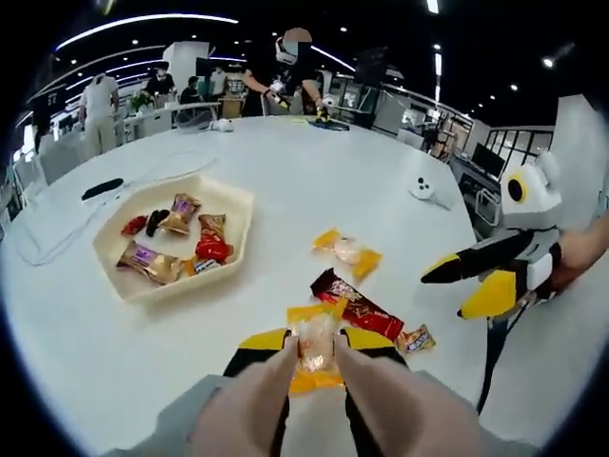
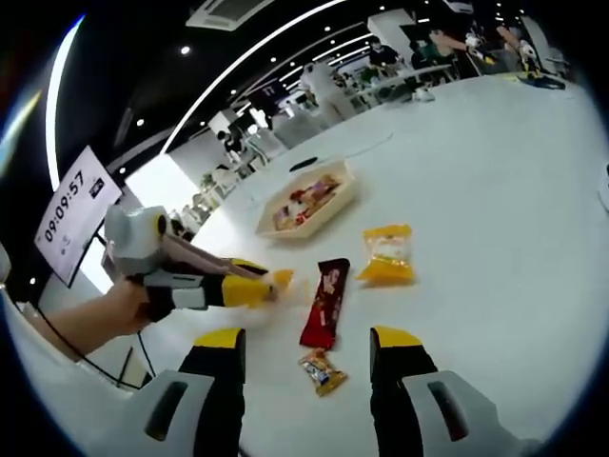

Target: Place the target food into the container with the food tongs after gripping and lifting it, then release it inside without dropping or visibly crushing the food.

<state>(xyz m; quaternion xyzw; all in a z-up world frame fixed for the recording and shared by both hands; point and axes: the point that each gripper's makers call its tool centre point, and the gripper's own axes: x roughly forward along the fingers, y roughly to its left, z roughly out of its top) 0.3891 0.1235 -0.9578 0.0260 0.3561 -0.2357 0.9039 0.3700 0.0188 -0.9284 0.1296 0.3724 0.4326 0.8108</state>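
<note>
Left gripper (image 1: 314, 354) held beige tongs (image 1: 285, 400) whose tips pinched a yellow-wrapped snack (image 1: 314, 347) directly ahead of its jaws. Tray (image 1: 233, 205) of sweets lay ahead-left. Red bar (image 1: 357, 305) sat just beyond the snack. Right gripper (image 2: 304, 367) hung with jaws spread, unloaded, a small gold candy (image 2: 322, 371) between them.

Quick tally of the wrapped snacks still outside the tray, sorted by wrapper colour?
Yellow wrappers: 2, one gripped between the left gripper tong tips, one lying free on the table.
Dark red bar: 1.
Small orange-brown candy: 1.
Total outside the tray: 4.
The right gripper hovers open over the small candy.
</note>
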